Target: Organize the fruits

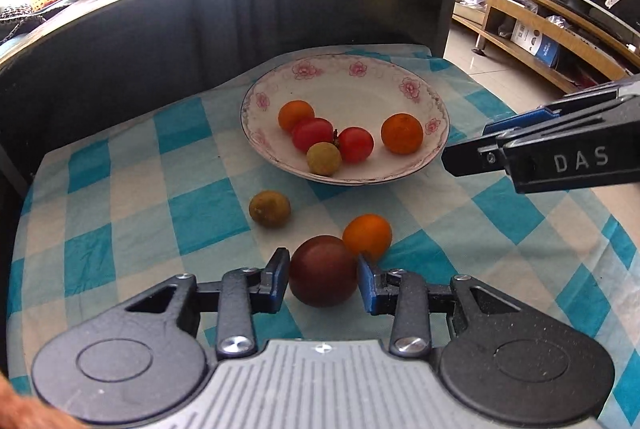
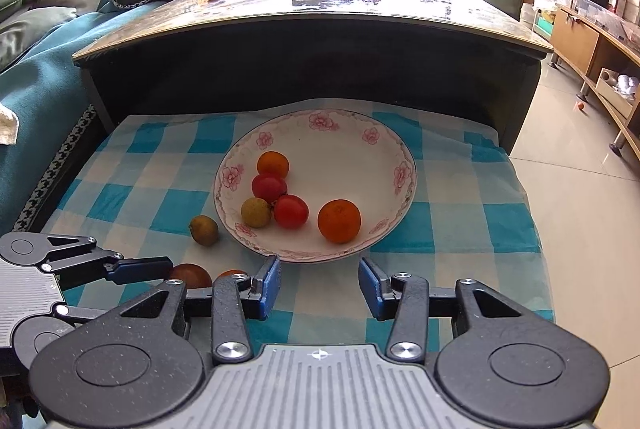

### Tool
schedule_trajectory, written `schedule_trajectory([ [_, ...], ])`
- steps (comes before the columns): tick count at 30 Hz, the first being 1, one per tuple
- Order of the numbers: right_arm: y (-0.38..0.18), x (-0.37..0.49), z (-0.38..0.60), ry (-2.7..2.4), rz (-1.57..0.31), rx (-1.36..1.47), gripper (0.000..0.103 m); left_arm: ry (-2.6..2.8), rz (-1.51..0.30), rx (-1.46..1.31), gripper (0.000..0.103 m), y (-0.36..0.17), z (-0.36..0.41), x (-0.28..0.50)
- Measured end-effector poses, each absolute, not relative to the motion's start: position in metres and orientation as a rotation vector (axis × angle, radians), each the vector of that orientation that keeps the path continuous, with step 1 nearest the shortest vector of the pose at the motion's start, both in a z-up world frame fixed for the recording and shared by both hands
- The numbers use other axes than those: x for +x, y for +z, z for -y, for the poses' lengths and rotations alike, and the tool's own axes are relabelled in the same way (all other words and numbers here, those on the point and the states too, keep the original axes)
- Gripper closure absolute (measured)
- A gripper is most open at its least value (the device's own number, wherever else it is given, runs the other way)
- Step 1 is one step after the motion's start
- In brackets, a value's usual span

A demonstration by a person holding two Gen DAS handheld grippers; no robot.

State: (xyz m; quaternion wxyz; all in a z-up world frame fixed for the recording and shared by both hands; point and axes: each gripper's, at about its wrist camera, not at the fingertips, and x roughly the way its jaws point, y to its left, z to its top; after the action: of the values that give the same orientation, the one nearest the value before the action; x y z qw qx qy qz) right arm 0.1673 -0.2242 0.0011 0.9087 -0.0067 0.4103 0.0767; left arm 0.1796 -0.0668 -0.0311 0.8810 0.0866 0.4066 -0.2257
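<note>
A white floral plate [image 1: 352, 77] [image 2: 352, 133] on the checked cloth holds two oranges, two red tomatoes and a yellowish fruit [image 1: 324, 158]. On the cloth lie a brownish-green fruit [image 1: 269, 208] [image 2: 204, 230], an orange [image 1: 367, 235] and a dark red tomato [image 1: 323, 271] [image 2: 190, 275]. My left gripper [image 1: 323, 283] is open, its fingers on both sides of the dark red tomato, close to it. My right gripper [image 2: 319, 287] is open and empty just in front of the plate; it also shows in the left wrist view [image 1: 468, 149].
The blue-and-white checked cloth [image 1: 120, 189] covers a low table. A dark higher table [image 2: 304, 41] stands right behind it with more fruit and boxes on top. A sofa [image 2: 36, 29] is at the left, tiled floor [image 2: 580, 213] and wooden shelves at the right.
</note>
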Motion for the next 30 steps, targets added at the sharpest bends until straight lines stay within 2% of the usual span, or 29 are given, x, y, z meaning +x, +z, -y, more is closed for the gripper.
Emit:
schedule_trajectory([
  [4,-0.002,0.172,0.226,0.157,-0.856,-0.013,0.064,-0.463,-0.855,0.137,0.059,-0.019,0.062,0.186],
  [9,0.001,0.178,0.231,0.143,-0.844,0.005,0.064,-0.484,-0.773,0.055,0.058,0.009,0.069,0.202],
  [15,-0.003,0.181,0.239,0.114,-0.857,0.021,0.064,-0.459,-0.758,0.056,0.057,-0.002,0.088,0.226],
  [19,-0.004,0.183,0.242,0.107,-0.865,0.026,0.064,-0.462,-0.738,0.052,0.049,-0.002,0.089,0.228],
  [30,-0.006,0.177,0.231,0.156,-0.880,0.015,0.064,-0.414,-0.764,0.090,0.047,0.008,0.063,0.217],
])
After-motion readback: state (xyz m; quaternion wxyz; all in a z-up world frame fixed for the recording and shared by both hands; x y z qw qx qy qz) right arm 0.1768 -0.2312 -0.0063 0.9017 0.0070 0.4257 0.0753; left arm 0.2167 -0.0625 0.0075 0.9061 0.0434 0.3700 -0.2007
